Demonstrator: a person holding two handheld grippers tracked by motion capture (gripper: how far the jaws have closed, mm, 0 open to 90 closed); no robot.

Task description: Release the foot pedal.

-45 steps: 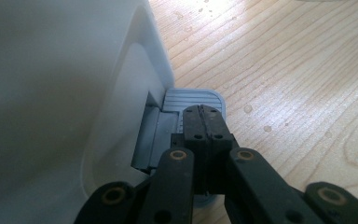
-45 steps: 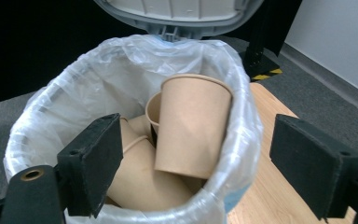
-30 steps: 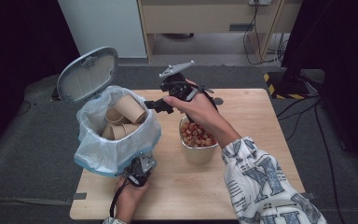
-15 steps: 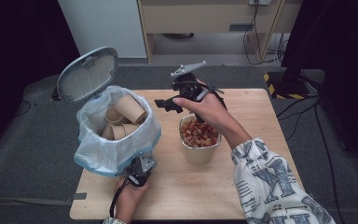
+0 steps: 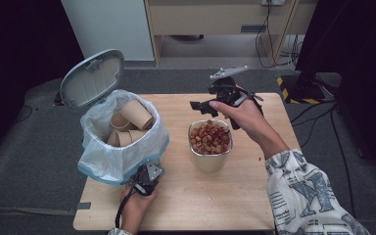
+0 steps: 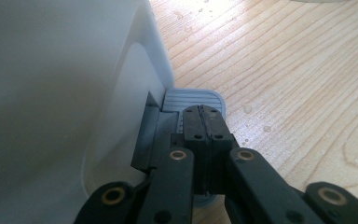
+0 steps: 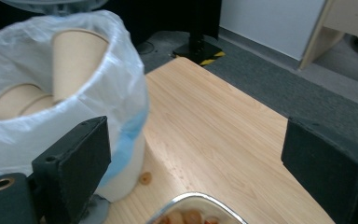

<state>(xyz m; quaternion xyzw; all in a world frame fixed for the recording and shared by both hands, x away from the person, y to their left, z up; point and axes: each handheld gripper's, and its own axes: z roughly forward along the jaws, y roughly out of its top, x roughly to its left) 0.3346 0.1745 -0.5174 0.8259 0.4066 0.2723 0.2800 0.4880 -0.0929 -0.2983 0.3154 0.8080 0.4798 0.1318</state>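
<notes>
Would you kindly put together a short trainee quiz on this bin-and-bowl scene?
1. True or false: the bin lid stands open.
2. What does the left gripper press on? A) pedal B) bowl C) paper cup
3. How do the right gripper jaws stand?

Key: 1. True. 2. A: shut jaws rest on the grey ribbed pedal at the bin's foot. 3. Wide apart, holding nothing, above the bowl of reddish food.

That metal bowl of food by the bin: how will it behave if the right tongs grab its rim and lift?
The metal bowl is probably rigid but slick at its thin rim. Heaped nearly full with food pieces, it looks heavy and may tip or spill from a one-sided grip.
</notes>
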